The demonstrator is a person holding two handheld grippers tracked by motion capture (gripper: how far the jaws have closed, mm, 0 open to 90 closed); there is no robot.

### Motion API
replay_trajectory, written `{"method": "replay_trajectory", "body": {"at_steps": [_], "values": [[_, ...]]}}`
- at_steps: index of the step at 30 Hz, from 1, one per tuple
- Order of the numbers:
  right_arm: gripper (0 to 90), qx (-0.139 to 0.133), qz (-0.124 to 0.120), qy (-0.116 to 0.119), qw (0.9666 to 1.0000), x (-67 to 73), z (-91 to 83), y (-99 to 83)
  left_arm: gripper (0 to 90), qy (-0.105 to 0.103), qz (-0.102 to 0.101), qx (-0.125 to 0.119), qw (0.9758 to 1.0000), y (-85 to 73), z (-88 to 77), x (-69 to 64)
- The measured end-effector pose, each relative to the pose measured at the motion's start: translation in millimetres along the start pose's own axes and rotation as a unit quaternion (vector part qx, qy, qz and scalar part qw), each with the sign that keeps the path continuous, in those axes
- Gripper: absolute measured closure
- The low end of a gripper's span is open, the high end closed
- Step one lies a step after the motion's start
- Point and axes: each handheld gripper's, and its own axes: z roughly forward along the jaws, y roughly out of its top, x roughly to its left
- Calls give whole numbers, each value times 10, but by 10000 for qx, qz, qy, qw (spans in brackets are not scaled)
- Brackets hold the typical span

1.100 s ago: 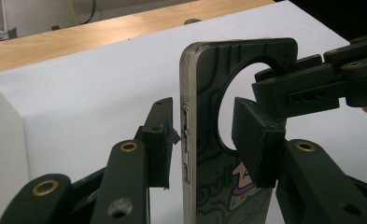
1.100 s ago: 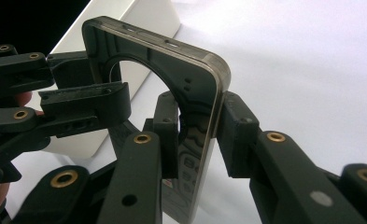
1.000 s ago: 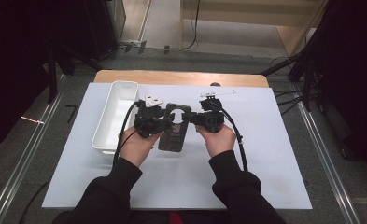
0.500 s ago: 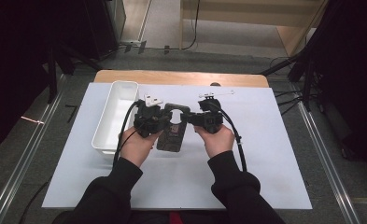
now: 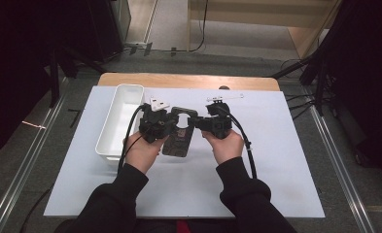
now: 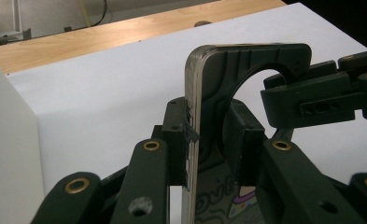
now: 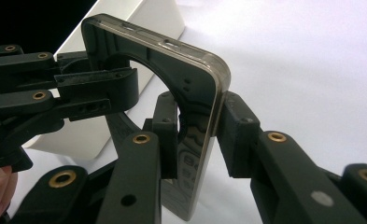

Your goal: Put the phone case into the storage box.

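Left gripper (image 6: pixel 214 154) jaws just closing onto the phone case (image 6: pixel 228 93) edge, right gripper (image 7: pixel 195 135) clamped opposite: held two-handed above the counter (image 5: pixel 276 145).

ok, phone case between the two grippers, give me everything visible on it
The phone case is dark, hard-looking plastic with a translucent smoky rim, a big round cutout at its top and a printed pattern inside. It stands on edge above the white table. The left gripper has just been closing onto one side edge; the right gripper clamps the other. A white bin sits nearby.
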Motion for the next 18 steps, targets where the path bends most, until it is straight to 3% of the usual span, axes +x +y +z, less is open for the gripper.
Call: {"method": "replay_trajectory", "body": {"at_steps": [10,18], "values": [[646,-43,-52,68,10000,-10,-16,2,720,-51,-16,0,10000,7,-5,-1],[454,-205,-393,151,9989,14,-47,-8,721,-22,30,-14,10000,13,-13,1]]}}
